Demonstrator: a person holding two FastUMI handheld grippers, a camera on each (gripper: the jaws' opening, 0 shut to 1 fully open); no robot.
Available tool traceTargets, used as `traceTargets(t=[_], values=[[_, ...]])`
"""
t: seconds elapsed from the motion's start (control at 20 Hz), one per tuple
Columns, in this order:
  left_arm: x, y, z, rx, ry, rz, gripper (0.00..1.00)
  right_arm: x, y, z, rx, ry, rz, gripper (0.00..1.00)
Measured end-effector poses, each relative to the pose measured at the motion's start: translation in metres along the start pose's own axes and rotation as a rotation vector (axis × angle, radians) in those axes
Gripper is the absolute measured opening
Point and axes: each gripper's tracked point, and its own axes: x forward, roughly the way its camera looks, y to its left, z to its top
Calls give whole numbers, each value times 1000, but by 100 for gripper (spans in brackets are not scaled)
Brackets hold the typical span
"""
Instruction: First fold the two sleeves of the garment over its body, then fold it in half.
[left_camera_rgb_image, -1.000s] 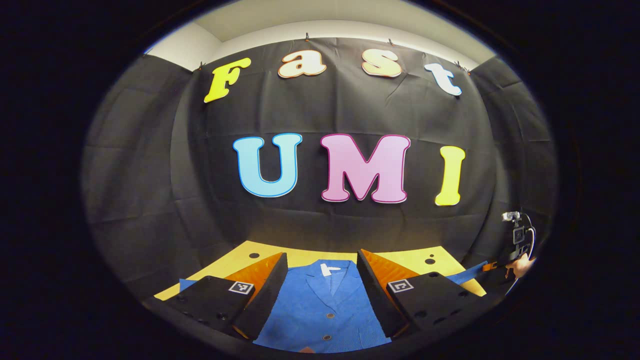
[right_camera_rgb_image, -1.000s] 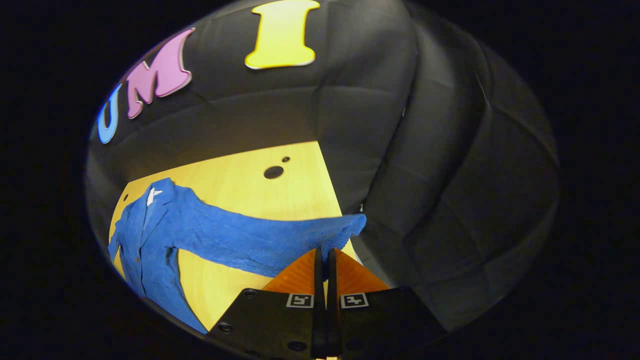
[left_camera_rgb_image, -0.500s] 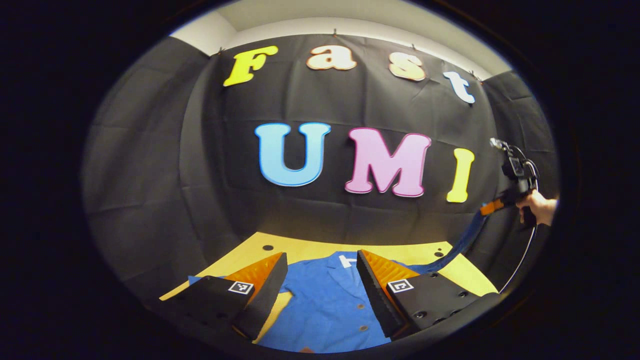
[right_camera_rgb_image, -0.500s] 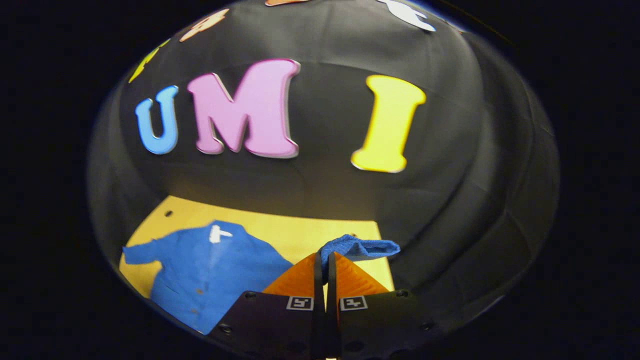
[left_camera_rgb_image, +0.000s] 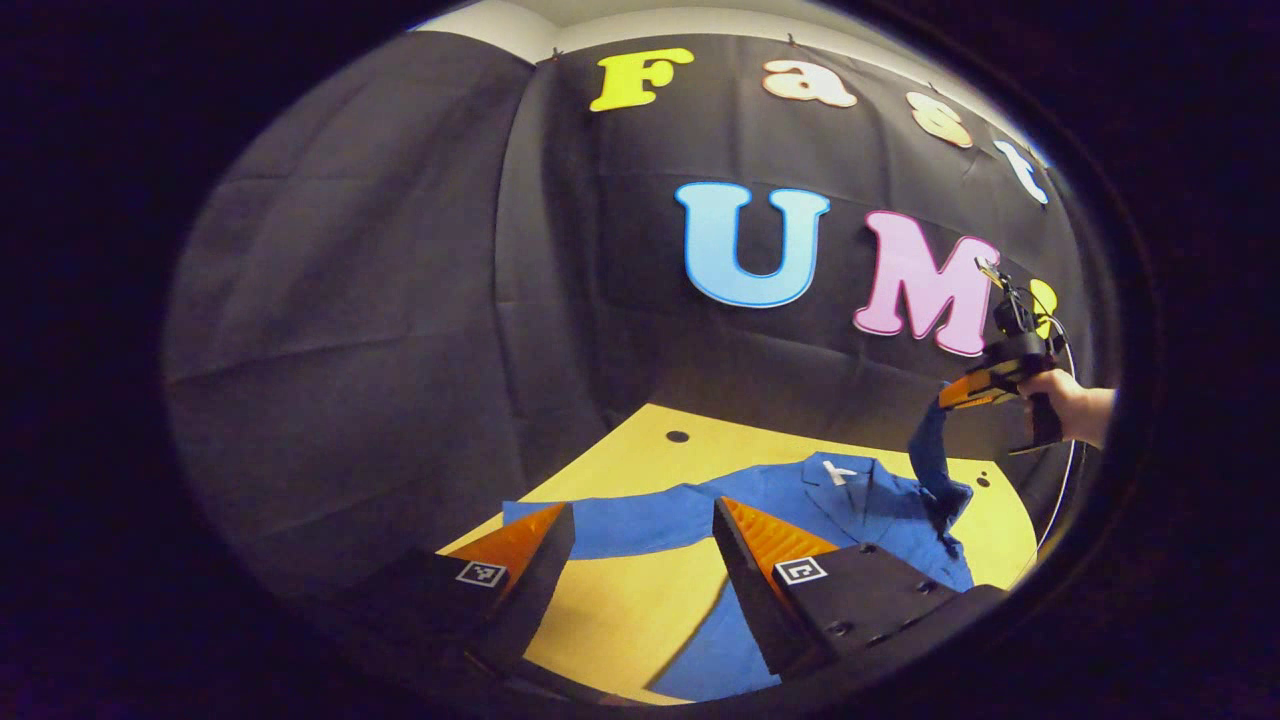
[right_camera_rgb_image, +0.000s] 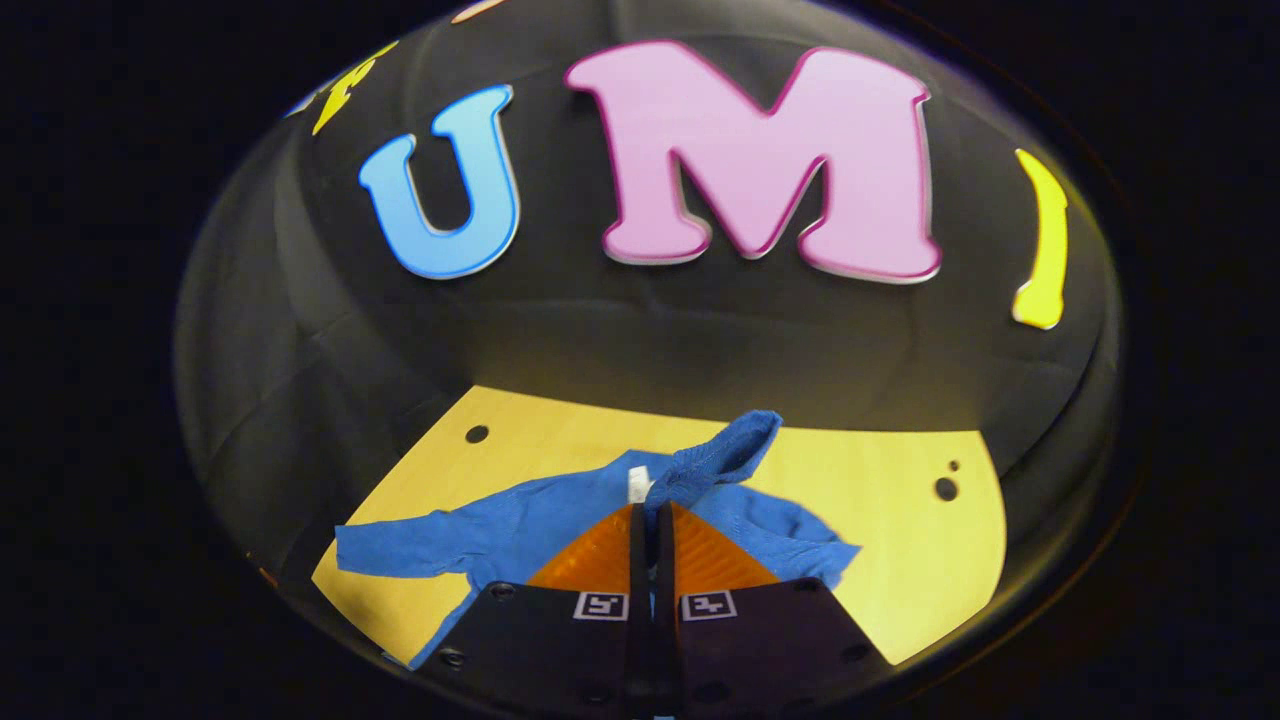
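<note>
Surface (left_camera_rgb_image: 640, 600): yellow, one, w/ small dark holes near its far edge.

Jacket (left_camera_rgb_image: 880, 500): blue, one, lying front-up on the surface, collar toward the booth wall; white tag at the neck. Seen also in the right gripper view (right_camera_rgb_image: 520, 525).

Sleeves, two. Left sleeve (left_camera_rgb_image: 620, 515) lies flat, stretched straight out from the body across the surface, not yet folded. Right sleeve (left_camera_rgb_image: 932, 455) is lifted off the surface, hanging from the right hand-held gripper down to the shoulder; its cuff end (right_camera_rgb_image: 725, 455) sticks up past the fingertips in the right gripper view.

Hand-held grippers, two. Right hand-held gripper (right_camera_rgb_image: 650, 515): clenched on the right sleeve, cloth pinched between both fingers near the cuff. In the left gripper view it sits up high (left_camera_rgb_image: 975, 390), above the jacket's collar area, w/ a person's hand (left_camera_rgb_image: 1075, 405) on the grip. Left hand-held gripper (left_camera_rgb_image: 640, 530): released, fingers spread wide, nothing between them, aimed roughly at the left sleeve, low over the surface.

Step in hand, prob.: first sleeve fold, right sleeve mid-carry over the body. Next move calls for lowering the cuff onto the chest so the sleeve lies flat across the front, then letting go w/o dragging the body. After that the left one looks placed to take the left sleeve near its cuff. Fold in half comes last.
</note>
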Motion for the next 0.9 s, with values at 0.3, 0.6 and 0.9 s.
traceTargets(t=[0.3,0.6,0.9], values=[[11,72,-24,-14,57,123,80,95,85,-100,70,159,113,4],[34,96,-35,-15,105,141,80,126,129,-149,197,265,196,9],[76,104,-45,-58,164,124,80,99,127,-136,121,220,230,86]])
